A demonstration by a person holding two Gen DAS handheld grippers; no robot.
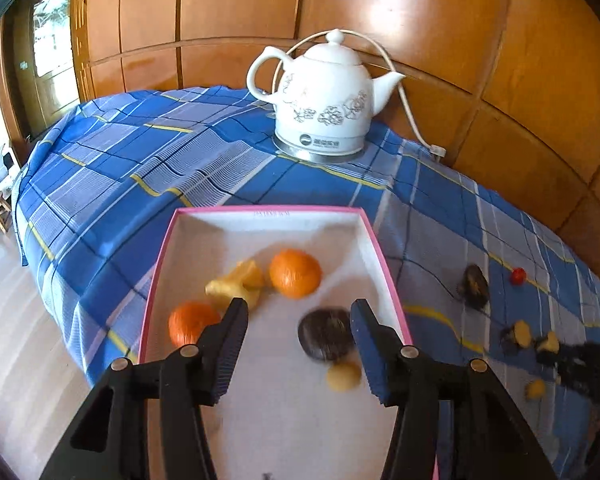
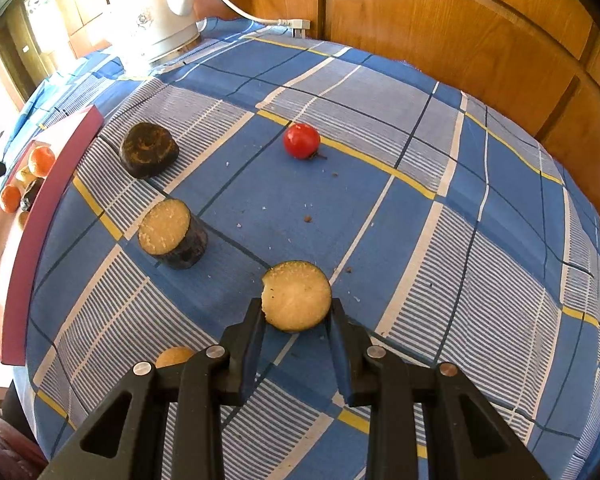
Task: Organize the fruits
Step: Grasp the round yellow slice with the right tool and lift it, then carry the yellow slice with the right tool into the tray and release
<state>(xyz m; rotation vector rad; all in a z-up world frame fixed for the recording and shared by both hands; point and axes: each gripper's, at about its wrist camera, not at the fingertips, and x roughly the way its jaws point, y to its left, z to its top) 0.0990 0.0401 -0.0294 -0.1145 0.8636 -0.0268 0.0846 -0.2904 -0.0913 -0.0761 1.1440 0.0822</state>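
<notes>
Your bench (image 2: 380,208) wears a blue plaid cloth, with a white kettle (image 1: 324,100) at its far edge. The pink box (image 1: 384,264), nearer than the kettle, holds two oranges (image 1: 295,273), yellow pieces and a dark chunk. Your left tongs (image 1: 298,316) hang released above the box. Right of the box, your right tongs (image 2: 296,312) clench a pale round slice (image 2: 297,296).

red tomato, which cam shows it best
The right wrist view. There the red tomato lies large and sharp on the checked cloth, apart from the dark cut pieces, stem side visible. The left wrist view shows it only as a tiny red dot far right, with no detail.
</notes>
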